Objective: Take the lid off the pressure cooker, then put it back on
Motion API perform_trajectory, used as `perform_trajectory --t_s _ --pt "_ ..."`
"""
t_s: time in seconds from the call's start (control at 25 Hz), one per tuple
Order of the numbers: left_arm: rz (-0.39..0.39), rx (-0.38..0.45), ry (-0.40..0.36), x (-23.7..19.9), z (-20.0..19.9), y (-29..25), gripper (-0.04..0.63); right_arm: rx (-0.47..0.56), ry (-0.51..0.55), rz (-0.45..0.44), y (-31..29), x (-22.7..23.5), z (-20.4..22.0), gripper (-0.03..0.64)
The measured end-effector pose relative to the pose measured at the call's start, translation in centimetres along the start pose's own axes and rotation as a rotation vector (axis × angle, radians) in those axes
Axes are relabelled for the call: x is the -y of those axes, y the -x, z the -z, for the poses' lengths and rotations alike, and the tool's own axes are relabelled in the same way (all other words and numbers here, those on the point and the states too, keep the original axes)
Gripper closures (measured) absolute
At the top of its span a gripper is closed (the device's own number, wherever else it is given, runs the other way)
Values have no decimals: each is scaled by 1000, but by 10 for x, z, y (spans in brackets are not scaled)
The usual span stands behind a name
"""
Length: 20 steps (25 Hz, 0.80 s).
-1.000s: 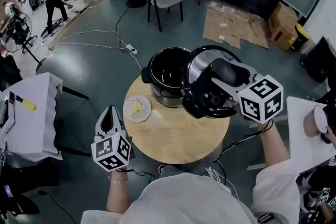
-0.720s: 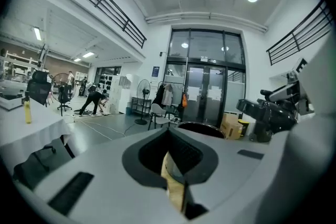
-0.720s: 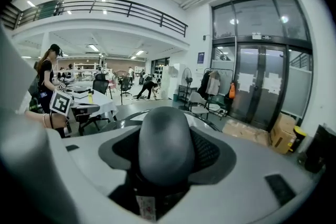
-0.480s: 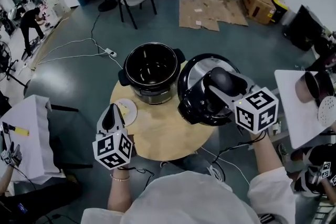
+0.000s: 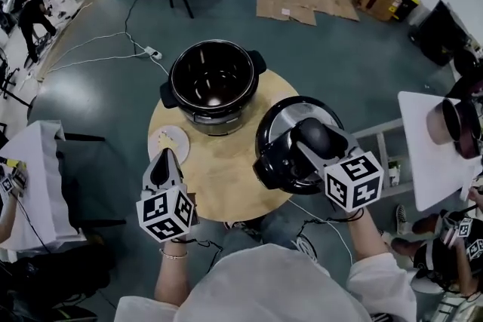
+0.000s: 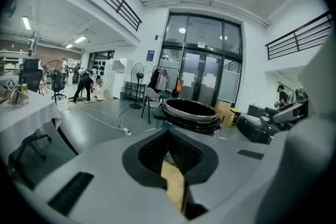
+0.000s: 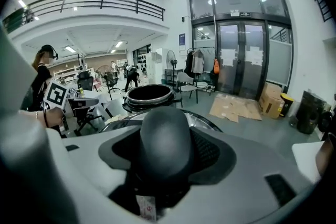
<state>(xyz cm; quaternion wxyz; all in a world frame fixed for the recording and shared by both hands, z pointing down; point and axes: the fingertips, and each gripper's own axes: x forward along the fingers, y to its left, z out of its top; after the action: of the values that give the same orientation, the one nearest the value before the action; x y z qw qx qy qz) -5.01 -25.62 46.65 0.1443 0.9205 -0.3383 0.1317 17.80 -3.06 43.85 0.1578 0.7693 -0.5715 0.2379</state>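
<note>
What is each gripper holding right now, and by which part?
The right gripper is shut on the lid, by its black knob. The left gripper holds nothing; its jaws are together.

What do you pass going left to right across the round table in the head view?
Small plate → open pressure cooker pot → lid, held in the right gripper. The left gripper overlaps the plate, so it is left out.
</note>
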Motion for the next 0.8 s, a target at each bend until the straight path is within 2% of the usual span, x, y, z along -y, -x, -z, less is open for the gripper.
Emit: perform_trajectory --t_s 0.28,0.8 --pt "-22 -72 11 -9 35 -8 600 -55 -29 -30 -31 -24 38 339" --pt "-88 -168 50 -37 89 -9 600 -163 -13 -63 -90 -71 98 339"
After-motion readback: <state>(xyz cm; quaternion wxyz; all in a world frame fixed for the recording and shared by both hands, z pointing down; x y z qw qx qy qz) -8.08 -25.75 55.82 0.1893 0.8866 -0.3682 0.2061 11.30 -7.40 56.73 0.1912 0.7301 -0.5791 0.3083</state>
